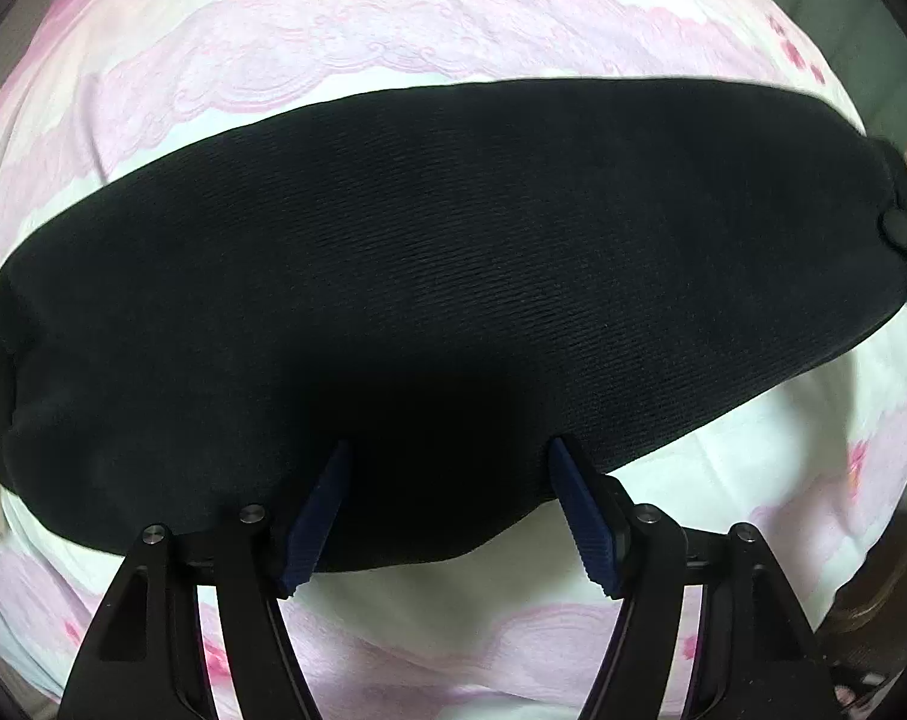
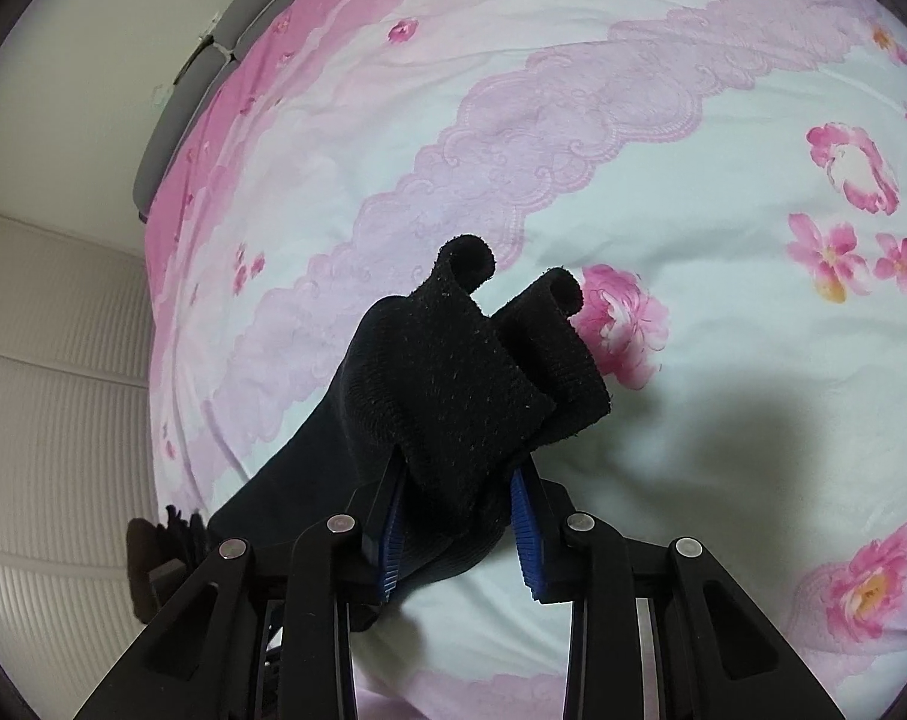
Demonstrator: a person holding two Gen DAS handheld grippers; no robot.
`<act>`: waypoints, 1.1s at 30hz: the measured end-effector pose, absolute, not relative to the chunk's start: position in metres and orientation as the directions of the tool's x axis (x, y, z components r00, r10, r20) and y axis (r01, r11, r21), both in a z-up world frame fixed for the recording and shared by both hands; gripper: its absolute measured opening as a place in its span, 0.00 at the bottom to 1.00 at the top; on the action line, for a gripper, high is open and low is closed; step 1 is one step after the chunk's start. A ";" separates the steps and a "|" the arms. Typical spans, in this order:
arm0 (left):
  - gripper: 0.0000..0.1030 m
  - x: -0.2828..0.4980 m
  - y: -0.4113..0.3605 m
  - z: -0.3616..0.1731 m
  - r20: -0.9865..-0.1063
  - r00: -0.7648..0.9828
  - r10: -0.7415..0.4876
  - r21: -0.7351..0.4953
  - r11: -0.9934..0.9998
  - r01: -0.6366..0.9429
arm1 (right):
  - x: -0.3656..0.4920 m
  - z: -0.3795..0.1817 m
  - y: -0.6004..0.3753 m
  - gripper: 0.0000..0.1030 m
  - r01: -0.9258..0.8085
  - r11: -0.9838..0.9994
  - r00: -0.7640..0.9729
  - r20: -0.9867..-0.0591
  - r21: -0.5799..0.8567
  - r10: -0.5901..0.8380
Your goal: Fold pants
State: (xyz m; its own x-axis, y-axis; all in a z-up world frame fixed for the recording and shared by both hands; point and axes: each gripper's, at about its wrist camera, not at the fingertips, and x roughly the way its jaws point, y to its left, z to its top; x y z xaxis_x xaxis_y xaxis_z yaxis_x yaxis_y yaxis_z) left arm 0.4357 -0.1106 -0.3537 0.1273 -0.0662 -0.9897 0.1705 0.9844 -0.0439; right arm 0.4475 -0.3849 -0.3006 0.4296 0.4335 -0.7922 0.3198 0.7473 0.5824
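Bedding takes up nearly everything here: a white and pale mint sheet point(image 2: 693, 360) with soft wrinkles, printed with wavy lilac lace-look bands and pink flowers, and a solid pink strip along its far edge. Past that edge the right wrist view shows a grey padded headboard point(image 2: 177, 102), a plain off-white wall point(image 2: 93, 30) and a ribbed cream panel point(image 2: 45, 390) lower down.

Next biggest is the black pants point(image 1: 441, 300), a fine ribbed knit, matte and a bit fuzzy. In the left wrist view they lie across the sheet as one long rounded band, flat and smooth, running from the left edge to the right edge of the view. At the far right end the fabric bunches up, and something with a blue bit pokes in there; probably the other gripper, but it's too squashed at the rim to be sure.

The left gripper point(image 1: 447, 450) sits at the near edge of the band, jaws spread wide, its blue ridged pads point(image 1: 315, 516) resting on the cloth with nothing pinched.

The right gripper point(image 2: 459, 468) is clamped on a thick wad of the pants' end point(image 2: 471, 372), which sticks up past the fingers in two rolled, coarse-knit loops flecked with lint.
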 end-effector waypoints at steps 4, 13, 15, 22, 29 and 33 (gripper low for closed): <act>0.65 0.439 -0.109 -0.331 -0.987 0.145 -0.063 -0.034 0.980 0.196 | 0.447 -0.293 -0.376 0.31 0.309 0.777 0.421 -0.811 0.549 0.406; 0.17 0.488 -0.076 -0.288 -0.933 0.269 -0.239 -0.204 0.967 0.152 | 0.445 -0.271 -0.368 0.31 0.260 0.815 0.441 -0.815 0.517 0.377; 0.12 0.495 -0.076 -0.292 -0.923 0.253 -0.289 -0.253 0.953 0.166 | 0.445 -0.266 -0.364 0.31 0.248 0.823 0.446 -0.815 0.510 0.370; 0.09 0.515 -0.095 -0.299 -0.927 0.232 -0.295 -0.251 0.946 0.203 | 0.442 -0.247 -0.354 0.31 0.206 0.840 0.467 -0.805 0.502 0.366; 0.09 0.539 -0.100 -0.329 -0.945 0.162 -0.283 -0.246 0.945 0.215 | 0.438 -0.242 -0.351 0.31 0.196 0.845 0.473 -0.802 0.498 0.363; 0.09 0.537 -0.098 -0.329 -0.950 0.146 -0.277 -0.239 0.942 0.234 | 0.438 -0.242 -0.347 0.31 0.191 0.852 0.472 -0.806 0.488 0.356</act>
State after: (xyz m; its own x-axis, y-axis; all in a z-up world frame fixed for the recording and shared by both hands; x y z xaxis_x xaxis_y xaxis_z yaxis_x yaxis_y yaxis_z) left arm 0.5370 -0.0979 -0.3295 0.1462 -0.2773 -0.9496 0.2340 0.9423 -0.2392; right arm 0.4384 -0.3468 -0.2416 0.4720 0.3561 -0.8065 0.1911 0.8517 0.4879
